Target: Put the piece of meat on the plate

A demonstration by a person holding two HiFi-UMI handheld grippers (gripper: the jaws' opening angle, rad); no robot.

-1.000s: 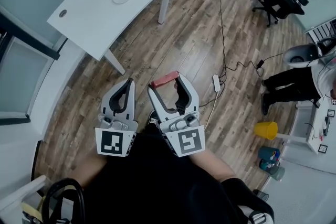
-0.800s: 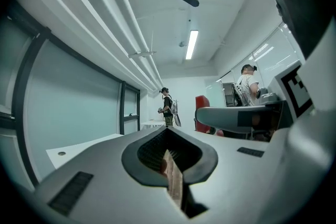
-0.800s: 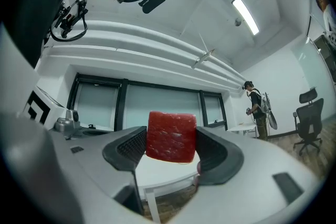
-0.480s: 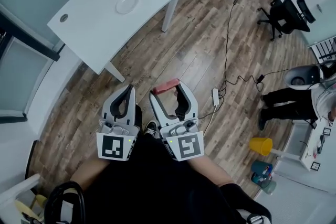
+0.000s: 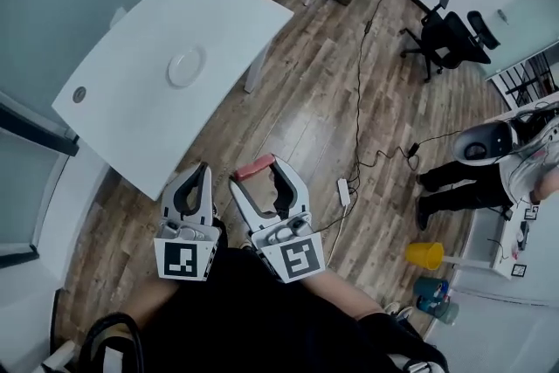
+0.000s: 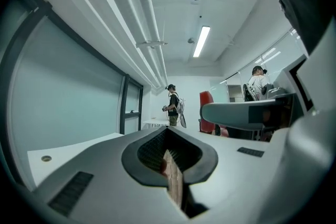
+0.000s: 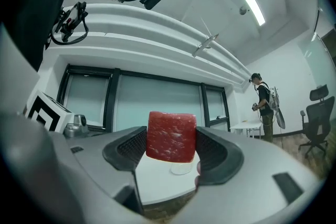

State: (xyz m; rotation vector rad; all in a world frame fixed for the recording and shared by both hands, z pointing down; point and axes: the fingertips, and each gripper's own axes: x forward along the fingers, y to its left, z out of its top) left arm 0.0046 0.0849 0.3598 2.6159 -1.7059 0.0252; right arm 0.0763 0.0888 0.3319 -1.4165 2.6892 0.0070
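Observation:
A red piece of meat [image 5: 254, 167] is clamped between the fingers of my right gripper [image 5: 256, 171], held in the air over the wood floor just short of the white table [image 5: 131, 127]. In the right gripper view the meat [image 7: 171, 136] fills the gap between the jaws, and the plate [image 7: 181, 168] shows small on the table behind it. The round white plate [image 5: 186, 67] lies near the table's middle, well ahead of both grippers. My left gripper [image 5: 198, 174] hangs beside the right one, shut with nothing in it [image 6: 169, 162].
A power strip [image 5: 343, 191] and its cable lie on the floor to the right. An office chair [image 5: 445, 35] stands at the back right, a yellow bucket [image 5: 424, 255] at the right. A person [image 5: 472, 175] stands at the right edge.
Both grippers and the view have come closer to the white table; its near edge now lies just ahead of the fingertips. The meat stays held in the right gripper.

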